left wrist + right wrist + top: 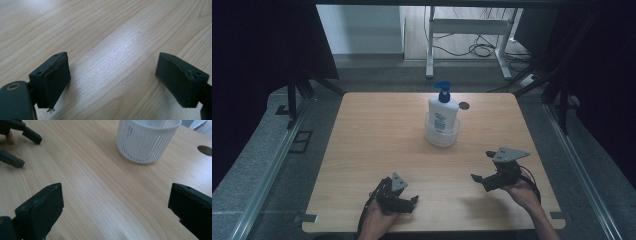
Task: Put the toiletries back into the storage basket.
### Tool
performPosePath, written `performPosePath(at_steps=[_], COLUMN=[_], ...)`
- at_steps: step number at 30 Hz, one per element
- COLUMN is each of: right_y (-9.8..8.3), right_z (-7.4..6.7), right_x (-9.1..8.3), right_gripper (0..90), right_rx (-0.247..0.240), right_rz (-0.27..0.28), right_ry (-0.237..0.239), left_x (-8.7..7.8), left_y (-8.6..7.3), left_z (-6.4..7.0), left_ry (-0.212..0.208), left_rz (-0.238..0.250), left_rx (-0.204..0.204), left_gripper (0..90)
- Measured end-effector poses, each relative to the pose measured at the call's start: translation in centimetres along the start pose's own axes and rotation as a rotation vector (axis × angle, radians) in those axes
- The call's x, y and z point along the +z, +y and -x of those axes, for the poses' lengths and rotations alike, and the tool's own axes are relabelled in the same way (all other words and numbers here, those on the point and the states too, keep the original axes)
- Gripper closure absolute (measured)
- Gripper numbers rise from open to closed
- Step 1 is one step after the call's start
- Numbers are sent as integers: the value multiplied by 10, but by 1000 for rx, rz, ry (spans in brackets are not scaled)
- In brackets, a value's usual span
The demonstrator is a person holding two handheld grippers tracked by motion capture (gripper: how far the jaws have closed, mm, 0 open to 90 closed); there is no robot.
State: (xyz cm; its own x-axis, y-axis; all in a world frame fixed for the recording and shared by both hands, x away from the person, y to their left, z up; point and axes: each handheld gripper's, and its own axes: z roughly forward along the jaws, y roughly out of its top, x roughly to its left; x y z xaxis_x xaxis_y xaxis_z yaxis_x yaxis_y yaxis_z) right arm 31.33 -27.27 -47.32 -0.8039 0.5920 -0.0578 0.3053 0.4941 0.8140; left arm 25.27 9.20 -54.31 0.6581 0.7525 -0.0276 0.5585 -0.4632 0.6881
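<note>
A white pump bottle (443,112) with a blue pump head stands upright in a white slatted basket (442,139) on the far half of the wooden table (377,135). My left gripper (411,204) rests low near the front edge, open, with bare wood between its jaws (112,75). My right gripper (482,165) is front right of the basket, open and holding nothing (115,205). In the right gripper view the basket (147,142) stands ahead, its top cut off, and the left gripper (23,147) shows at the upper left.
A small round hole (464,105) is in the tabletop just right of the bottle, also seen as a dark hole (205,150). Grey floor and metal rails (272,165) flank the table. A white desk frame (467,30) and cables lie beyond.
</note>
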Motion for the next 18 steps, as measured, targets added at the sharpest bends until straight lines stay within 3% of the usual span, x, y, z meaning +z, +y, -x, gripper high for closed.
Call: performPosePath(at_steps=[18], right_y=[-41], right_z=[-18], right_x=[19], right_gripper=[0], right_rx=[12], right_rz=[-83], right_ry=[9], left_x=[0], left_y=[0], left_z=[0], left_ry=[0], left_rz=[1], left_rx=[-3], left_gripper=[118])
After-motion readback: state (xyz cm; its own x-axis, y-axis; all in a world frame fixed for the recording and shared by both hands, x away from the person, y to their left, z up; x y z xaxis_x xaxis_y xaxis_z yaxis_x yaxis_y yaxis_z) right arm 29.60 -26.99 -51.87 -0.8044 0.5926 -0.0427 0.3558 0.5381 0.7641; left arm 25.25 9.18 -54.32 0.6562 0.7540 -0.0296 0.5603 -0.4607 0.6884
